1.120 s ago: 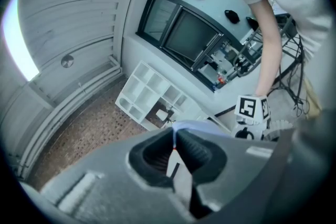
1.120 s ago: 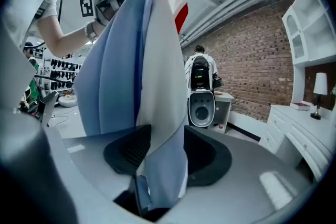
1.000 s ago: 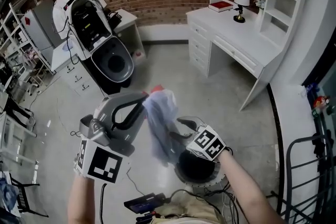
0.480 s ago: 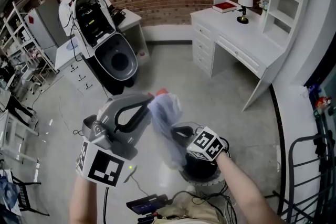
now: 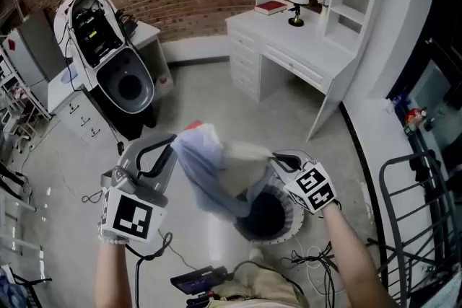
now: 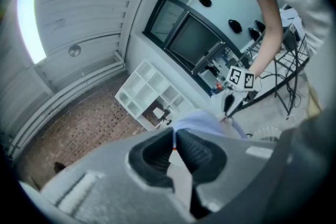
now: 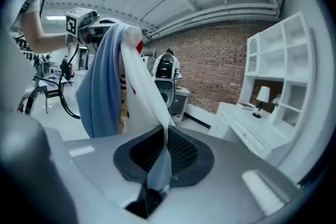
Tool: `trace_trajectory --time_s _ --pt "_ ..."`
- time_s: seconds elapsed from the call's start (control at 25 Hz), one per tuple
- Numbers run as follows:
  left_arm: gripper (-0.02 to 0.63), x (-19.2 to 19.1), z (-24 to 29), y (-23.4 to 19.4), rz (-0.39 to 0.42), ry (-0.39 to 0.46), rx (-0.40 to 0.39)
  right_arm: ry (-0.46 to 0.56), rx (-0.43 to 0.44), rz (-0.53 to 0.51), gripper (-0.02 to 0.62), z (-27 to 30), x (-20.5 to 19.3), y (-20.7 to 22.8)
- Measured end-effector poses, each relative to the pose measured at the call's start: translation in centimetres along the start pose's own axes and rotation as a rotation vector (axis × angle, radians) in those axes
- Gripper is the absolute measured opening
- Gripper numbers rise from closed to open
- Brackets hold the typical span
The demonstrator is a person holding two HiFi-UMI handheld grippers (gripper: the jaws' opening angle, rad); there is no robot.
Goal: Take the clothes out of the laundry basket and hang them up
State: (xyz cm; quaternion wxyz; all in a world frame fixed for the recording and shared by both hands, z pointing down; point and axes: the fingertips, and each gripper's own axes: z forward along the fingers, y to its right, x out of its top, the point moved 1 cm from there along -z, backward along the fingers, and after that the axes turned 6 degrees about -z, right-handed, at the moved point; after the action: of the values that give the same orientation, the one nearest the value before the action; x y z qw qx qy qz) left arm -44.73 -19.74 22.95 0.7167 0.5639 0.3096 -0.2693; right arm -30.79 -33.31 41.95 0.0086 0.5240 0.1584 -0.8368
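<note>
Aloft, the garment (image 5: 216,173) spans the gap — left gripper (image 5: 175,144) fingers pinch one end, right gripper (image 5: 276,159) fingers have just closed on the other.

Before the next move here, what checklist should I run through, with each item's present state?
1. Left tool shut on the garment: ok.
2. Right tool gripping it: ok; its jaws have just been closing, cloth pinched between them.
3. Garment clear of the laundry basket: cannot tell; it hangs over the opening.
4. Garment spread flat: not ok, bunched.
5. Black metal rack in view: ok, at the person's right.
</note>
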Motion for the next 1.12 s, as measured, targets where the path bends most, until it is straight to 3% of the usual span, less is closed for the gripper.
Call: trace_trajectory --time_s 0.24,0.36,0.52,0.68,0.92,1.12 --pt "0.012 -1.9 0.0 3.0 0.007 -0.028 -0.063 -0.035 -0.255 -0.027 0.025 -8.9 0.6 2.3" --pt "0.012 -1.1 1.2 4.9 0.035 0.012 -0.123 -0.047 -0.401 -0.03 0.025 -15.2 1.2 2.3" --pt "0.012 0.3 1.1 6.7 0.034 0.069 -0.166 -0.06 -0.535 -0.068 0.025 -21.1 3.1 0.7" --pt "0.011 3.6 2.4 9.6 0.028 0.179 -0.246 -0.106 -0.695 -0.053 0.025 -28.0 3.0 -1.2" --pt "0.009 10.8 4.8 15.6 0.024 0.317 -0.35 -0.163 -0.863 0.004 0.025 -38.2 0.6 -3.8" --pt "0.009 17.3 6.6 21.7 0.067 0.428 -0.469 -0.22 -0.997 0.049 0.025 -46.7 -1.5 -5.6"
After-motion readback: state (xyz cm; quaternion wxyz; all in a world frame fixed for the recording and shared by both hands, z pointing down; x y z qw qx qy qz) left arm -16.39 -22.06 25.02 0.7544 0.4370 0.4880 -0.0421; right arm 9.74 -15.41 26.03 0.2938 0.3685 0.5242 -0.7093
